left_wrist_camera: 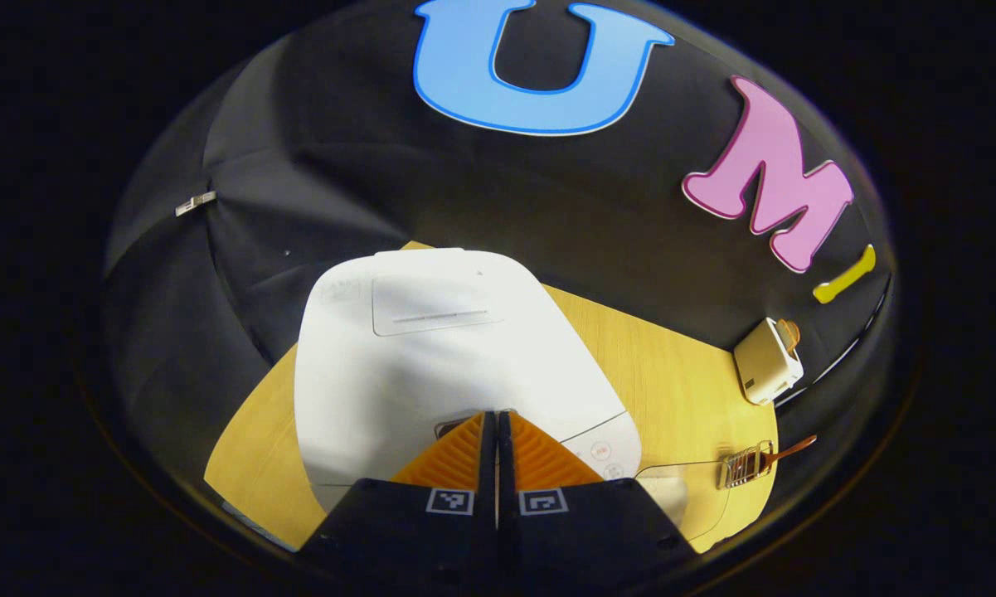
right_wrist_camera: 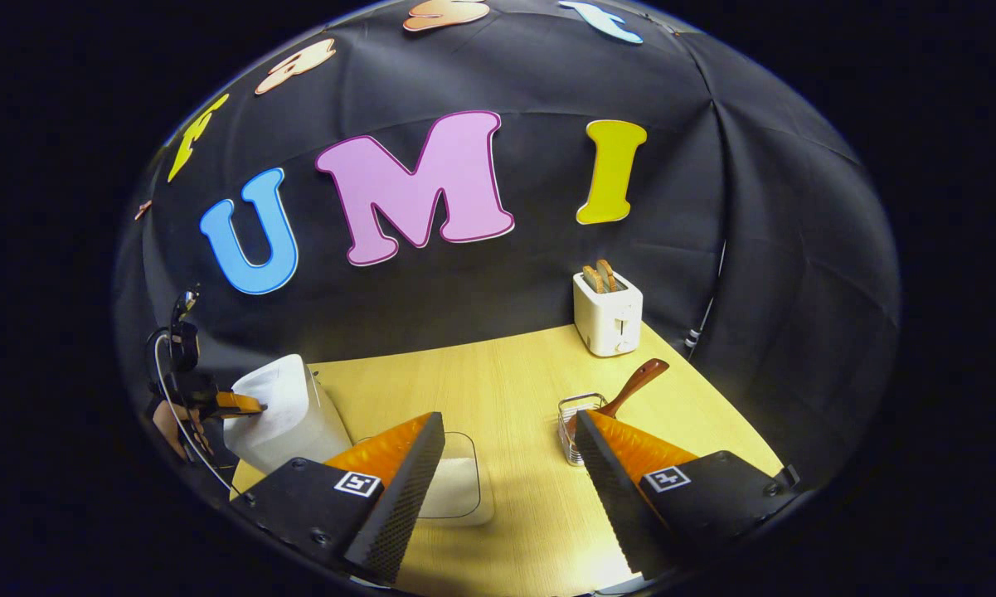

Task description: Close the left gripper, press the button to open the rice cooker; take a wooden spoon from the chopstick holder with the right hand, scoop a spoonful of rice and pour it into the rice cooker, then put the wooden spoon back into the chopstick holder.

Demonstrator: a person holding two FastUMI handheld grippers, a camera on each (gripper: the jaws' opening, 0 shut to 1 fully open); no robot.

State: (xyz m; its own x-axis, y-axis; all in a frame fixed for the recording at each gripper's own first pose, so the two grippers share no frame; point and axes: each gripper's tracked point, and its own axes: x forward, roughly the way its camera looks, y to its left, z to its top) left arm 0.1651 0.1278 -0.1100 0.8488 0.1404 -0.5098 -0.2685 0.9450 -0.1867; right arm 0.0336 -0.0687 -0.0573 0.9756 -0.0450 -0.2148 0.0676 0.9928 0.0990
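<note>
In the left gripper view, the left tongs (left_wrist_camera: 498,419) are pressed together, the two fingers side by side with only a thin line between them. Their tips rest at the front edge of the white rice cooker (left_wrist_camera: 431,348), just where the button (left_wrist_camera: 448,427) partly shows beside the left finger; whether they truly touch it cannot be told. The lid of the cooker is down. The cooker stands on the wooden bench (left_wrist_camera: 672,373), near its left end.

To the right of the cooker, a clear container with rice (left_wrist_camera: 672,493) lies on the bench, and just beyond it stands the wire chopstick holder (left_wrist_camera: 745,466) with the wooden spoon (left_wrist_camera: 788,450) in it — the handle leans outward to the right. Farther back, a white toaster (left_wrist_camera: 767,361) stands near the wall.

In the right gripper view, the right tongs (right_wrist_camera: 510,452) are spread wide and hold nothing. They hang above the bench, between the rice container and the chopstick holder. The spoon handle rises just behind the right finger (right_wrist_camera: 622,456) — apart from it.
</note>
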